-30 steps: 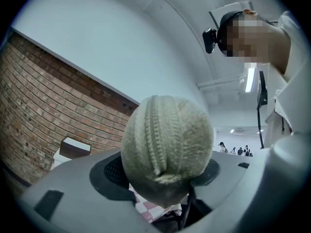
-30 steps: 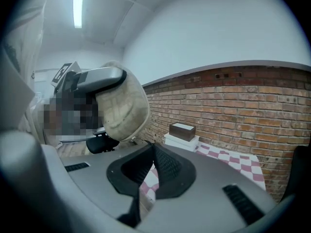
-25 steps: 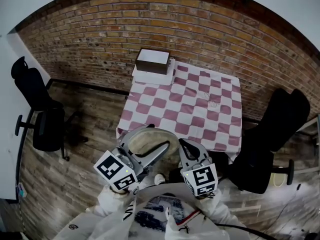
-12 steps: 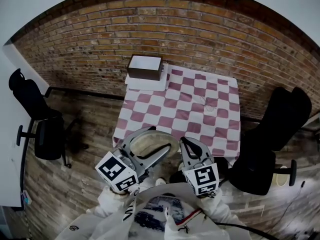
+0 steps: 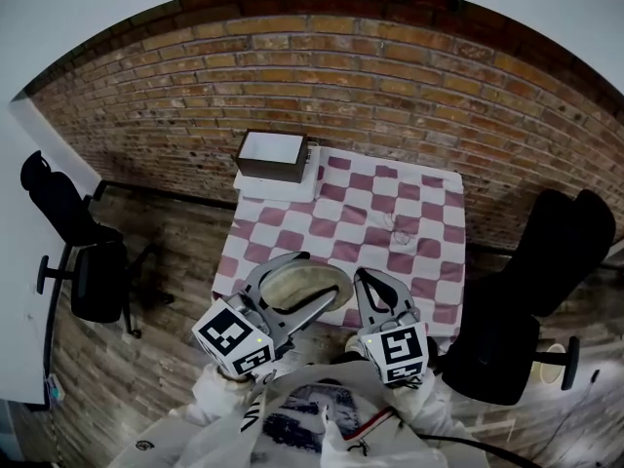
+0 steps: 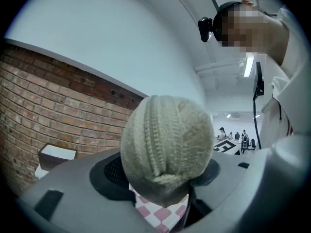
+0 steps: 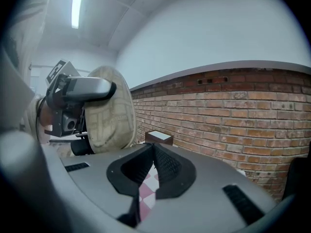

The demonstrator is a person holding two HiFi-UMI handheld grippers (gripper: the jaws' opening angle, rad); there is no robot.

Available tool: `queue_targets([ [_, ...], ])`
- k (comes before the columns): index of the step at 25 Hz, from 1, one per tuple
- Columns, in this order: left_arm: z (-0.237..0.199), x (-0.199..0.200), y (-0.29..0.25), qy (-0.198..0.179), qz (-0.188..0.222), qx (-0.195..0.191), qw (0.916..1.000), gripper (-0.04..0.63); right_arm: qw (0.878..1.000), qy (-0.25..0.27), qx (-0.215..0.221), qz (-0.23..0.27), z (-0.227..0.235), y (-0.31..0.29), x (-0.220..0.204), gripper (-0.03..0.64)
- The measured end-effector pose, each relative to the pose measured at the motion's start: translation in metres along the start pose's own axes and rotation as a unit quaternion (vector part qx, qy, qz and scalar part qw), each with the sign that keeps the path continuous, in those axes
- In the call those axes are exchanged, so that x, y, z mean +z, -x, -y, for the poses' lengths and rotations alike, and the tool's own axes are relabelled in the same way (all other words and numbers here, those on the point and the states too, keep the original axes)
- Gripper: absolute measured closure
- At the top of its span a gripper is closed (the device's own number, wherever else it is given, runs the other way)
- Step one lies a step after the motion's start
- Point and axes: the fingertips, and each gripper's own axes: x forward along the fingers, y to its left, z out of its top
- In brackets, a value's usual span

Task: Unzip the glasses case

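A beige, fabric-covered glasses case (image 5: 304, 286) hangs in the air over the table's near edge, with my left gripper (image 5: 310, 283) shut on it. In the left gripper view the case (image 6: 165, 140) fills the middle, its zip running up its rounded end, clamped between the jaws of the left gripper (image 6: 163, 181). My right gripper (image 5: 366, 281) is just to the right of the case, shut and empty. The right gripper view shows its own pads together at the right gripper (image 7: 153, 152), with the case (image 7: 114, 110) to the left.
A table with a pink-and-white checked cloth (image 5: 390, 203) stands against a brick wall (image 5: 390, 86). A dark box with a white top (image 5: 271, 154) sits on its far left corner, a small pale thing (image 5: 398, 224) near the middle. Black office chairs stand left (image 5: 88, 261) and right (image 5: 526, 300).
Both grippers, with the case still held in the left one, have moved nearer the table. The jaws have not changed.
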Motion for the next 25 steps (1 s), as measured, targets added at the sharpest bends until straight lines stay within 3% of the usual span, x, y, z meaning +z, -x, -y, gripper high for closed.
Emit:
queue_targets([
  [12,-0.002,0.0,-0.097,-0.062,-0.047,0.024,0.9967,0.299,1.0,0.004,0.017,0.004,0.09,-0.02,0.003,0.601],
  [19,0.004,-0.023,-0.136,-0.121,-0.09,0.037,0.9878,0.299,1.0,-0.001,0.021,0.007,0.122,-0.022,-0.005,0.601],
  [25,-0.001,-0.03,-0.153,-0.099,-0.109,0.028,0.9888,0.299,1.0,-0.004,0.014,0.015,0.139,-0.023,-0.007,0.601],
])
